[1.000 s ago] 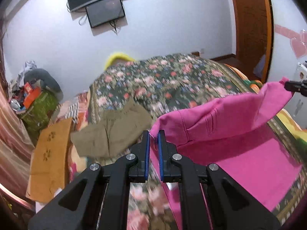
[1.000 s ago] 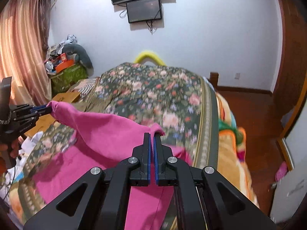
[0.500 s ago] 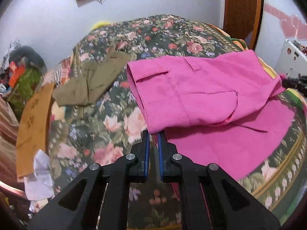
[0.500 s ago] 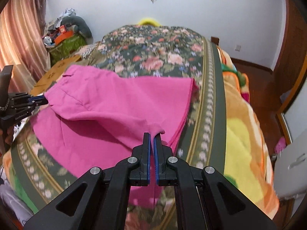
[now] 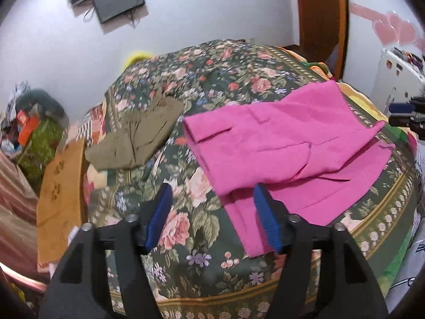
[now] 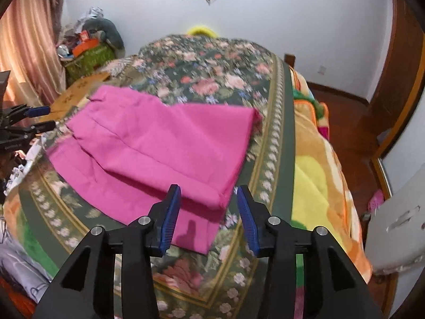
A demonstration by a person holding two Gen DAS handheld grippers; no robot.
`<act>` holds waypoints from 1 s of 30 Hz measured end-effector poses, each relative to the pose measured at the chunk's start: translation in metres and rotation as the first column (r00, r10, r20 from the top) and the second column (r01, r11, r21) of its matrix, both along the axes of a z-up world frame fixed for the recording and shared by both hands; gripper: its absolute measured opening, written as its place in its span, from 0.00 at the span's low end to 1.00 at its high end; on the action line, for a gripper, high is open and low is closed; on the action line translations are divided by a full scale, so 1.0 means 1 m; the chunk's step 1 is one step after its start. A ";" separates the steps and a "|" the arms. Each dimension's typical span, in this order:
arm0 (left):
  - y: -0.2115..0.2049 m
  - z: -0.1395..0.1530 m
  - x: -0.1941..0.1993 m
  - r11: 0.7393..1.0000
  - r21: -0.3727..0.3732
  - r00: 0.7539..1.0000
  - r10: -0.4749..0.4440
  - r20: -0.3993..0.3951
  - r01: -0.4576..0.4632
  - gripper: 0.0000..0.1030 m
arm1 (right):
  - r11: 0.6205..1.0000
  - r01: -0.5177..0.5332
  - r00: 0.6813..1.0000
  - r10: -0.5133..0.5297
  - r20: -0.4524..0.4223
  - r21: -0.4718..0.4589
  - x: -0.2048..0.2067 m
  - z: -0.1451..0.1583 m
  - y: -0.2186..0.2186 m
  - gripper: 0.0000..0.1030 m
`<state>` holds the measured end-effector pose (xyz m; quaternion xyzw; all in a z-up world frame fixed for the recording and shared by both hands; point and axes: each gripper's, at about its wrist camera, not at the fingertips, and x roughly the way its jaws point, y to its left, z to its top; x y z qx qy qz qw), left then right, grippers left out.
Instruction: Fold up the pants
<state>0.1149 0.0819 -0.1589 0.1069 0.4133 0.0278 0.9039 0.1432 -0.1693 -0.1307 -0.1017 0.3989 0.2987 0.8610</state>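
Pink pants (image 5: 279,143) lie folded on the floral bedspread (image 5: 202,252), both claws opening, nothing gripped, no legible writing.

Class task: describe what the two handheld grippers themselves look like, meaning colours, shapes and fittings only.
Both match. The left gripper and right gripper have matte black angular frames with triangular cut-outs, round silver bolts at the joints, and two flat fingers faced with ribbed blue pads. No cables, markings or sleeves show.

Bare floral bedspread (image 5: 186,226) lies open under the left claw (image 5: 212,212); olive trousers (image 5: 138,135) sit beyond, left.
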 end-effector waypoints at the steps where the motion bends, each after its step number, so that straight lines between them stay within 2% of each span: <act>1: -0.005 0.001 0.002 1.000 0.018 1.000 -0.016 -0.005 0.016 0.70 | 1.000 -0.011 1.000 0.011 -0.002 0.006 -0.001 0.002 0.004 0.43; 4: -0.026 -0.007 0.010 0.991 0.103 0.996 -0.083 -0.044 0.088 0.75 | 0.998 -0.048 0.999 0.049 -0.010 0.026 0.001 0.003 0.019 0.45; 9: -0.054 -0.036 0.025 0.961 0.216 0.979 -0.143 -0.143 0.172 0.75 | 0.994 -0.109 0.993 0.110 -0.051 0.014 0.001 -0.012 0.045 0.45; 13: -0.064 -0.047 0.036 0.952 0.223 0.972 -0.174 -0.160 0.207 0.75 | 0.986 -0.165 0.982 0.163 -0.096 -0.005 0.000 -0.029 0.064 0.45; 17: -0.066 -0.043 0.049 0.959 0.177 0.969 -0.195 -0.153 0.221 0.75 | 0.976 -0.216 0.971 0.210 -0.115 -0.040 -0.002 -0.039 0.080 0.45; 21: -0.066 -0.041 0.059 0.962 0.163 0.970 -0.195 -0.146 0.218 0.74 | 0.965 -0.254 0.962 0.246 -0.123 -0.060 -0.001 -0.046 0.091 0.45; 27: -0.058 -0.039 0.068 0.974 0.075 0.968 -0.200 -0.152 0.214 0.46 | 0.960 -0.274 0.958 0.268 -0.105 -0.052 0.006 -0.050 0.103 0.44; 28: -0.058 -0.040 0.068 0.974 0.070 0.967 -0.202 -0.152 0.214 0.36 | 0.961 -0.274 0.958 0.268 -0.103 -0.044 0.007 -0.050 0.104 0.30; 30: -0.057 -0.042 0.066 0.977 0.037 0.964 -0.203 -0.174 0.212 0.23 | 0.962 -0.272 0.959 0.268 -0.090 -0.032 0.009 -0.048 0.105 0.07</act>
